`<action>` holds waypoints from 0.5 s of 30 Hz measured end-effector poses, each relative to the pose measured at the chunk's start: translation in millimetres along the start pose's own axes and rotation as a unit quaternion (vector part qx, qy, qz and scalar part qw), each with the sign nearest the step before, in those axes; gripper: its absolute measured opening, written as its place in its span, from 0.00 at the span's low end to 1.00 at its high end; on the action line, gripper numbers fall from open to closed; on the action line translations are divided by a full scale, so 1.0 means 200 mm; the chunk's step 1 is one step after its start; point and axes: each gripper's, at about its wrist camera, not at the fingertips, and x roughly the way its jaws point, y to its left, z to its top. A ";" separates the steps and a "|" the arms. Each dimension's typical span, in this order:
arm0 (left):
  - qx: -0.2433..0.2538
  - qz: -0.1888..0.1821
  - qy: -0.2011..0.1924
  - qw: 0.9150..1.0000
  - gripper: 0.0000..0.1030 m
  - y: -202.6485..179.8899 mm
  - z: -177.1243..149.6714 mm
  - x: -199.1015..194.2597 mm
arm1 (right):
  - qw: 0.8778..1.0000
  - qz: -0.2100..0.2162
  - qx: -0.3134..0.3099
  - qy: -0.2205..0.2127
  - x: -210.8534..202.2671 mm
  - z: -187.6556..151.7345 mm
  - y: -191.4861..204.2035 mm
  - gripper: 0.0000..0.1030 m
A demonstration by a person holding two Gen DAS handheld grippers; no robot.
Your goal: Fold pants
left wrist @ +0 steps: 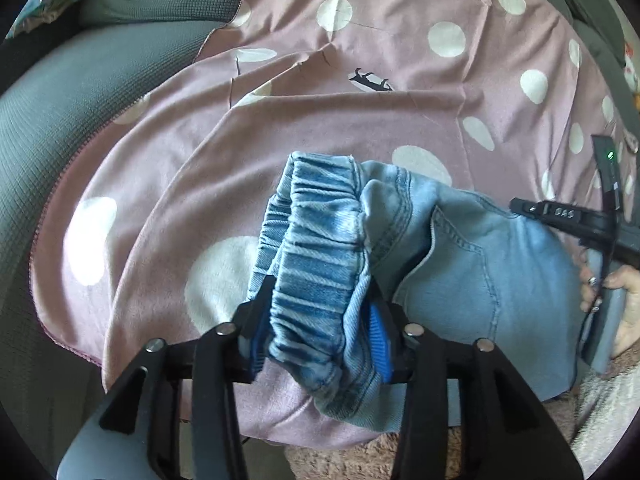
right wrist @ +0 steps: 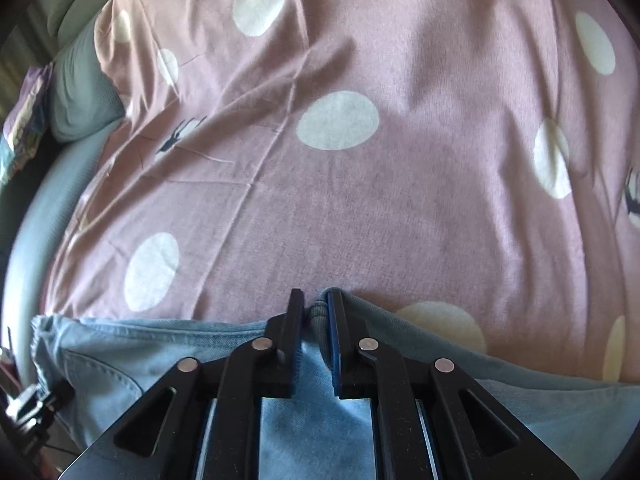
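A pair of light blue denim pants (left wrist: pixel 460 264) is seen lying on a pink bedspread dotted with large white circles (left wrist: pixel 360 120), which is spread over a grey-green textured mattress (left wrist: pixel 60 128). In the left wrist view, the gathered elastic waistband of the pants (left wrist: pixel 316 264) is bunched between the two black fingers of the left gripper (left wrist: pixel 318 316); the blue pads (left wrist: pixel 376 328) are pressed against the ruched fabric on both sides, so the waistband is clamped. The rest of the garment is draped away to the right, where a back pocket is visible. At the right edge of that view, part of the right gripper and a person's hand (left wrist: pixel 624 304) are seen near the far side of the denim.

In the right wrist view, the fingers of the right gripper (right wrist: pixel 316 312) are drawn close together, and a thin ridge of the denim edge is pinched between their tips. The pants (right wrist: pixel 128 360) are spread below and to both sides of the fingers, along the near edge of the bedspread (right wrist: pixel 400 160).
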 end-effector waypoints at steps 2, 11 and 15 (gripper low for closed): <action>0.001 0.012 0.008 1.000 0.50 0.00 0.00 -0.03 | 1.000 -0.010 0.004 0.001 -0.03 0.00 -0.01 0.21; 0.019 -0.021 -0.068 0.997 0.61 -0.10 0.05 -0.31 | 0.999 0.002 -0.003 -0.041 -0.28 -0.05 -0.05 0.46; 0.025 -0.113 -0.032 0.993 0.24 -0.19 0.13 -0.20 | 0.999 0.021 -0.016 -0.019 -0.17 -0.04 0.02 0.11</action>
